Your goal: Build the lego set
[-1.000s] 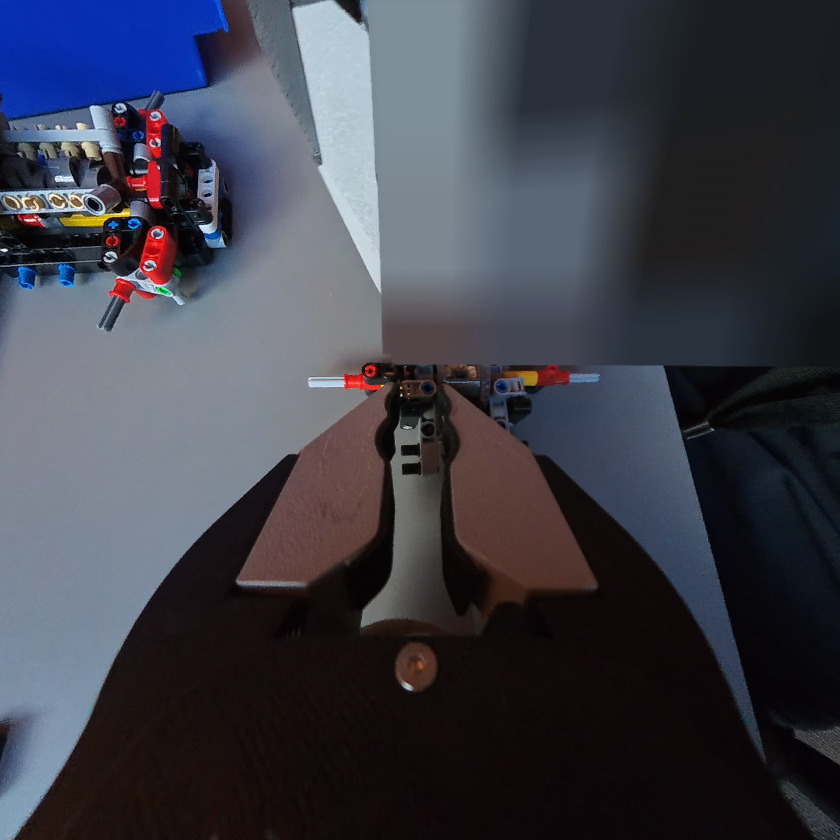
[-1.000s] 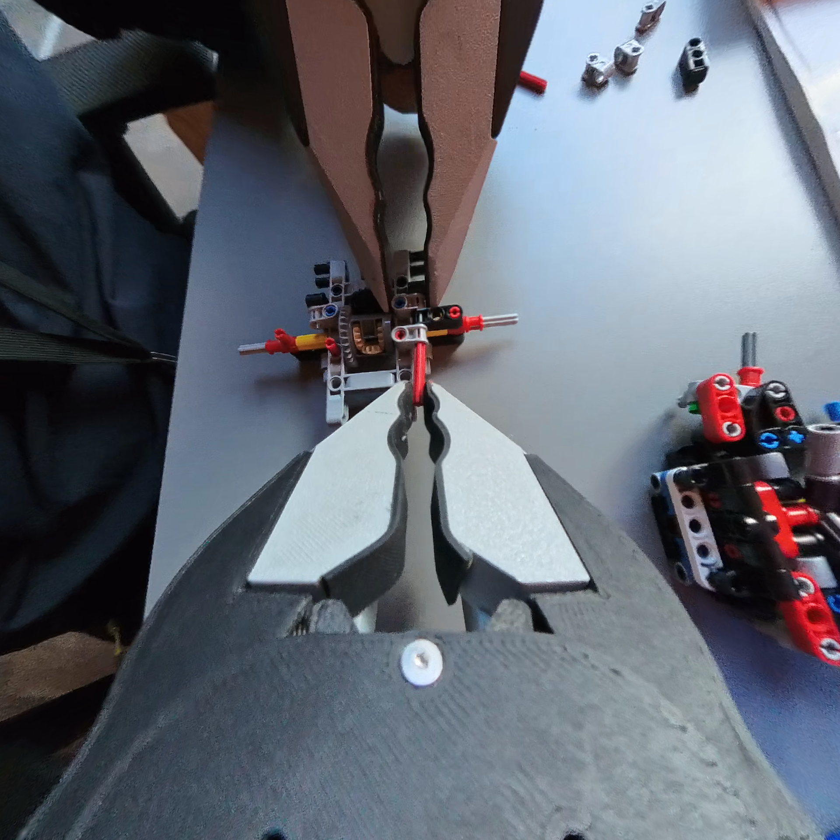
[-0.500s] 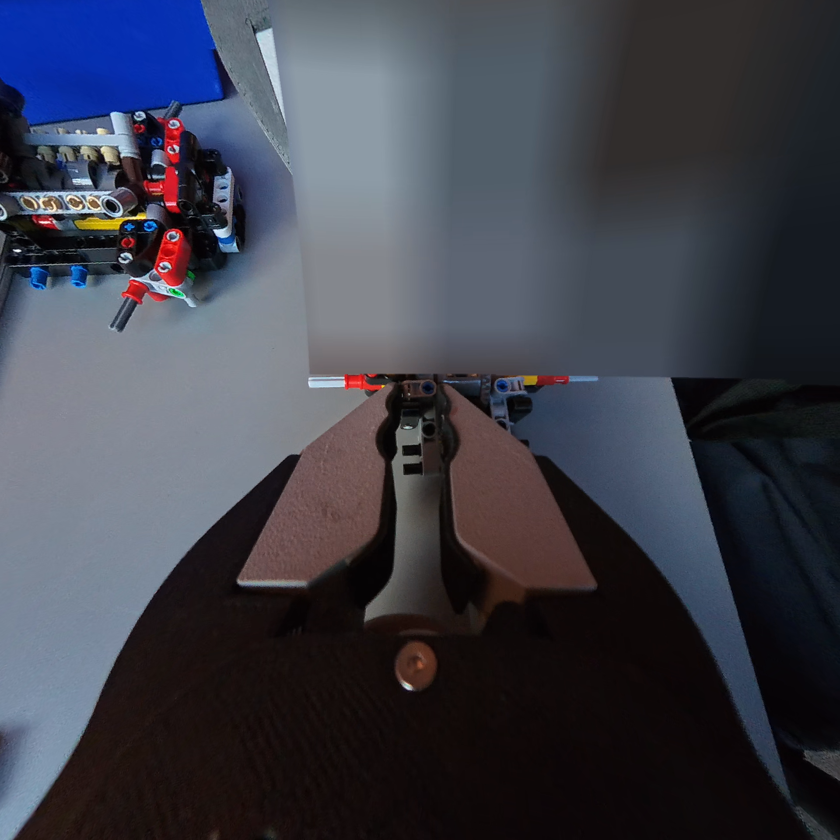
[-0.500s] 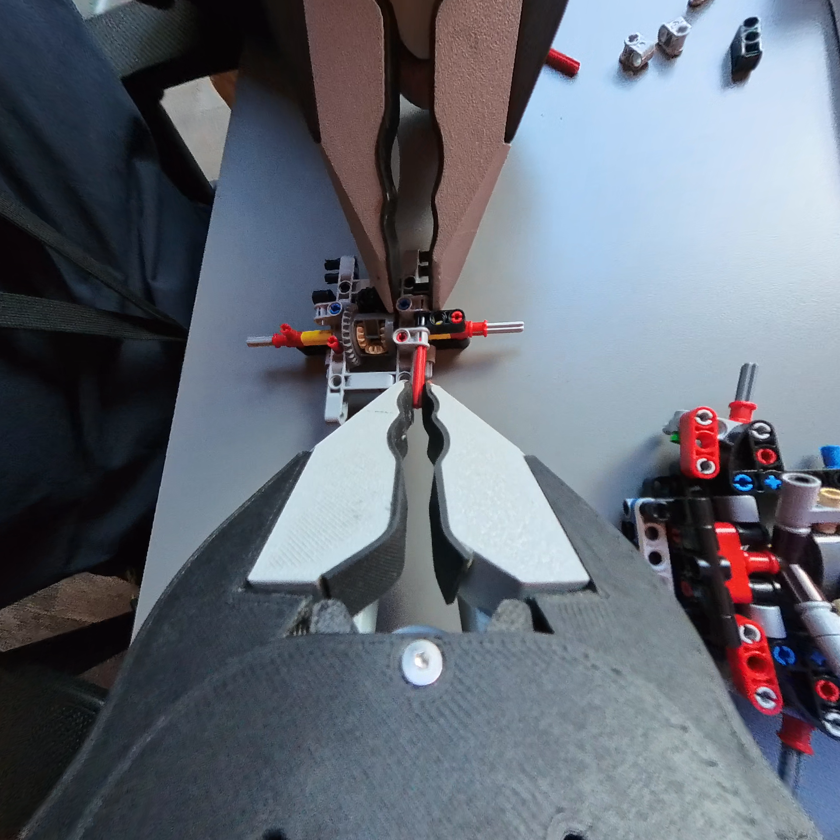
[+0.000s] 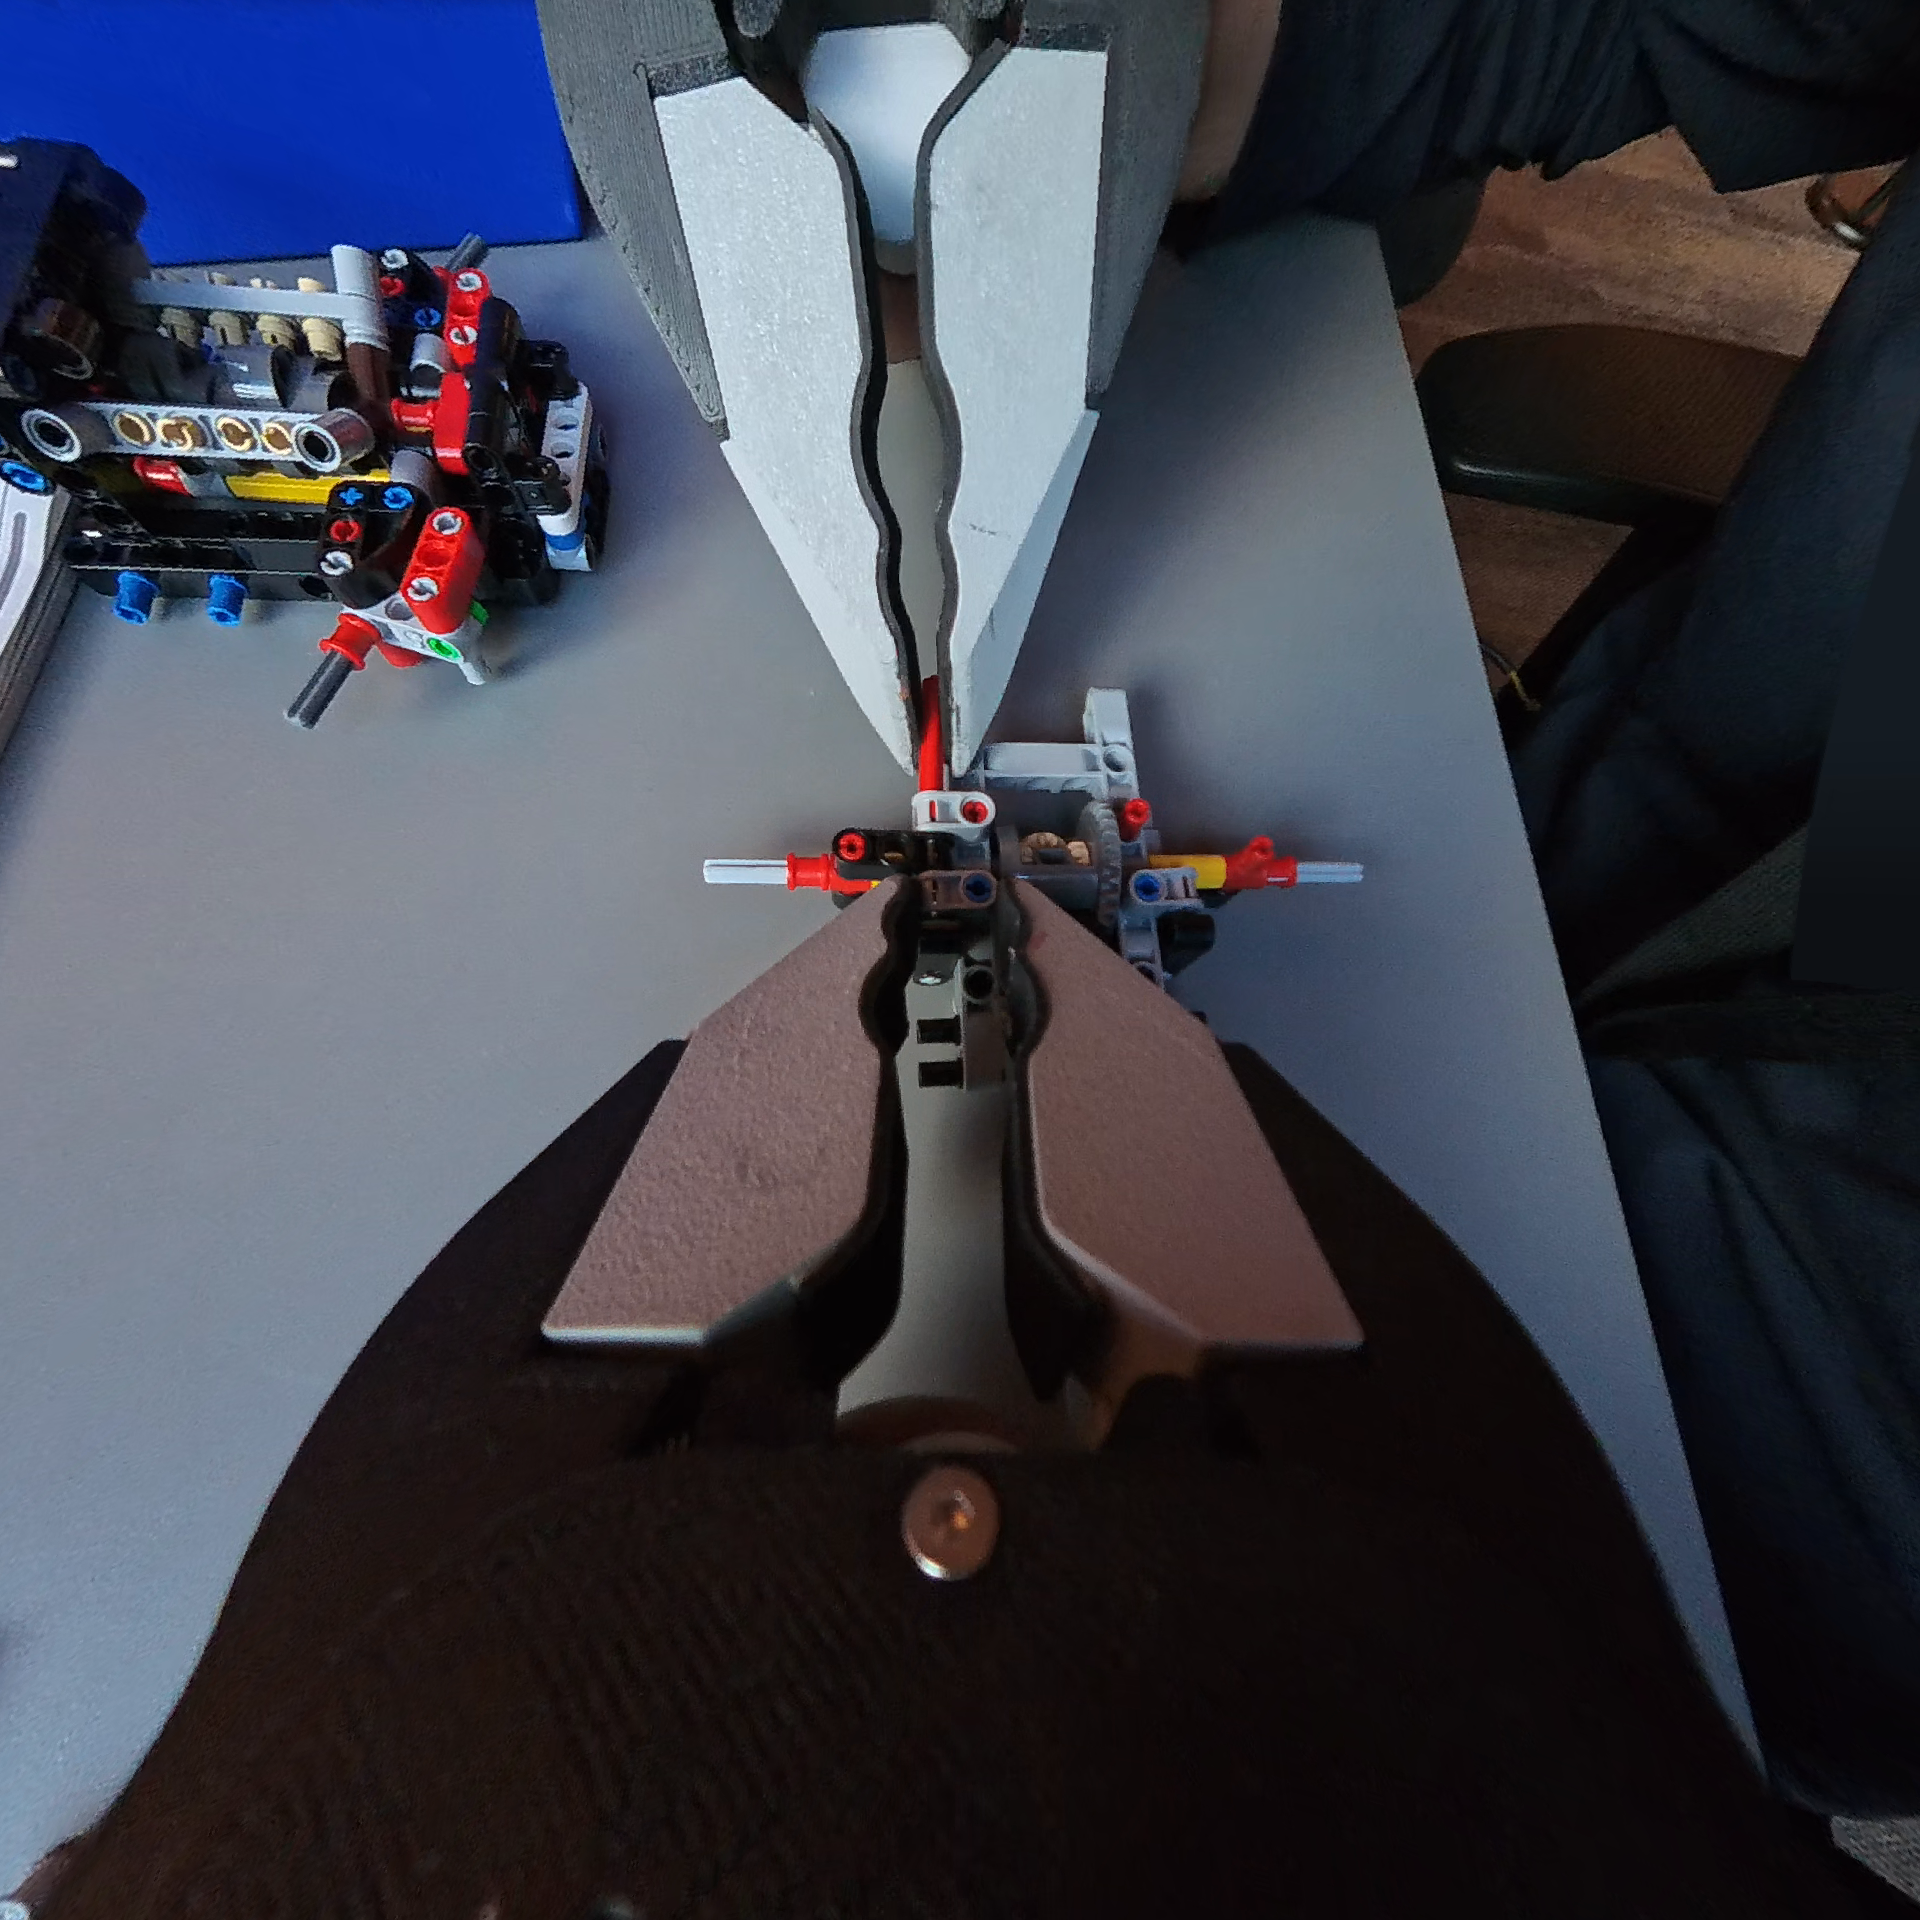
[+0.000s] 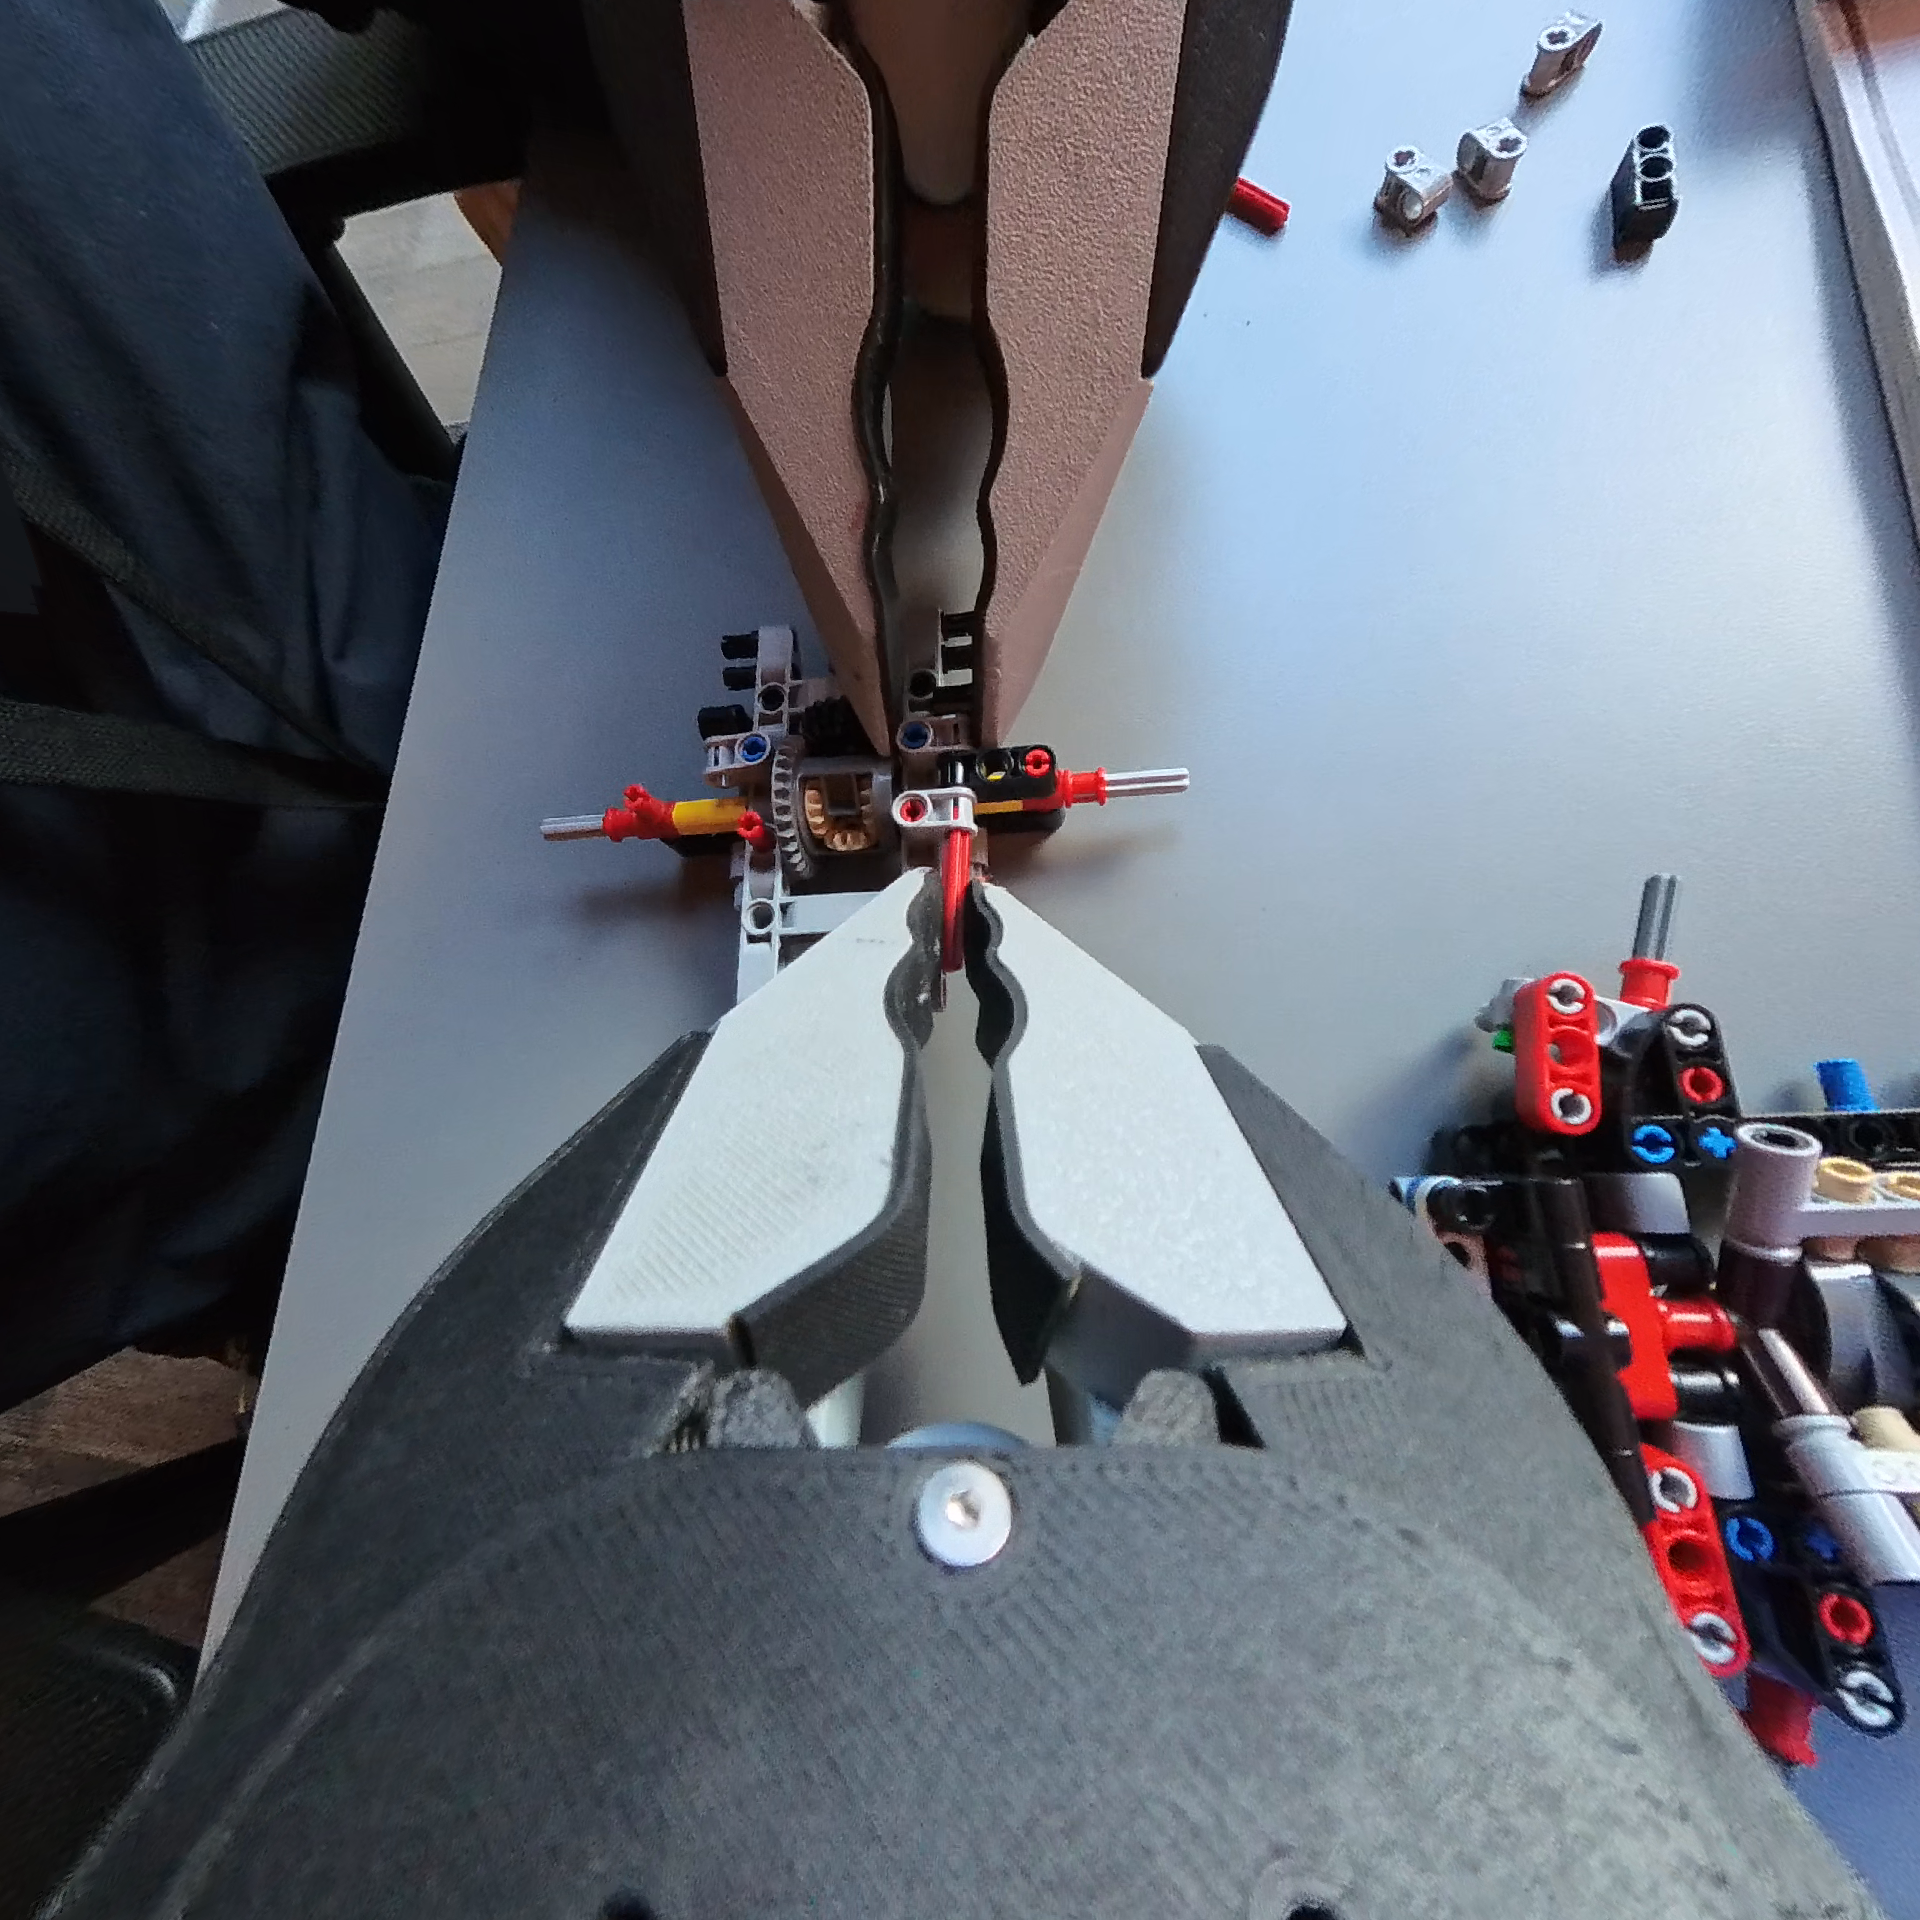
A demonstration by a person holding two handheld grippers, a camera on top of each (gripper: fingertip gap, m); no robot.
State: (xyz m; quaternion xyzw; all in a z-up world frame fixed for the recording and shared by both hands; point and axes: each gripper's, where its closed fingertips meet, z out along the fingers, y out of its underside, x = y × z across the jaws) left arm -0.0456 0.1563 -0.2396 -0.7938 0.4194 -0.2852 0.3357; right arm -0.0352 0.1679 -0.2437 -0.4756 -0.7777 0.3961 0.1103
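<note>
Near the tabletop's edge, a small brick-built axle assembly is shown between two tools that face each other. Its grey cross-axles with red bushes project to either side, and a tan gear set sits in a dark housing at its middle. The left tool, with brown fingers, is closed partway on a dark grey, holed block at the near end of the assembly; both pads are seen pressed against the block's sides, with a narrow gap kept between the fingertips by the block's width. The right tool, with light grey fingers, is closed almost fully on a thin red axle, which passes through a white connector on the assembly. The red axle is pinched between the fingertips, as is confirmed in the left wrist view, where it emerges from the grey tips.

A larger brick-built model in black, red and grey, with blue pins and tan parts, is seen well apart from the assembly, on the right tool's side. A blue box stands behind it. Loose small parts lie farther off on the tabletop: two grey connectors, a black connector and a red pin. Dark clothing of a person is seen beyond the tabletop's edge.
</note>
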